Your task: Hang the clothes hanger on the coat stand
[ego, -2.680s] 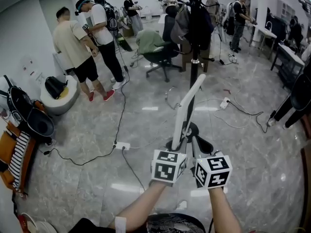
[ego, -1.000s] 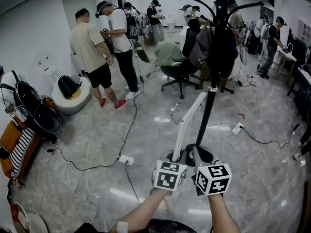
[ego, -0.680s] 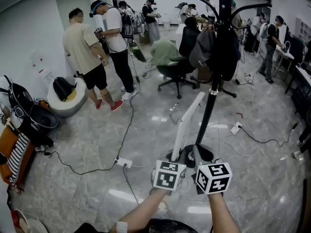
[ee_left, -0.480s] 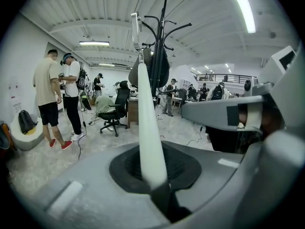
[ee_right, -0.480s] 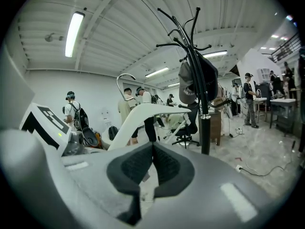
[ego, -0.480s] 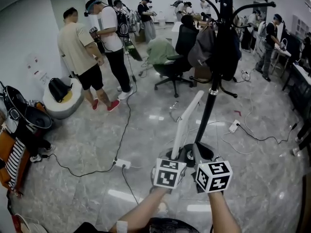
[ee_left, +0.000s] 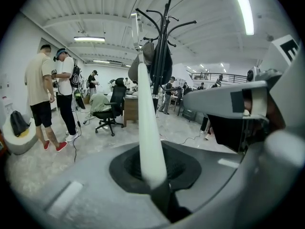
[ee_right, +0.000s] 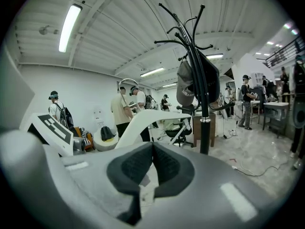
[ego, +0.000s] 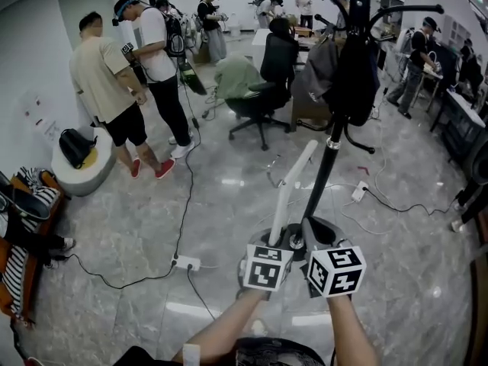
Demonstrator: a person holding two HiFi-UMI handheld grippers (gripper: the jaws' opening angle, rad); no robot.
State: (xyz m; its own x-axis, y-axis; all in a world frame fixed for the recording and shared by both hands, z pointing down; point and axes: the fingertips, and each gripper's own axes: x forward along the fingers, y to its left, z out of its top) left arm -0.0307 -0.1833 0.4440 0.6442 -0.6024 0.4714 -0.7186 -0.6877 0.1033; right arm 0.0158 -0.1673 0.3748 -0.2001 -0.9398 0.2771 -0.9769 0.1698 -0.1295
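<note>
Clothes hanger [ee_left: 145, 118] upright, clamped in left gripper [ee_left: 155, 175], just beside closed right gripper [ee_right: 152, 149]

All three views face the coat stand [ego: 325, 166].

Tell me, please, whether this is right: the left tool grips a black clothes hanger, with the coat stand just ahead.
Not quite: the clothes hanger is white, not black, as the left gripper view shows. The left tool does grip it, with the coat stand just ahead.
</note>
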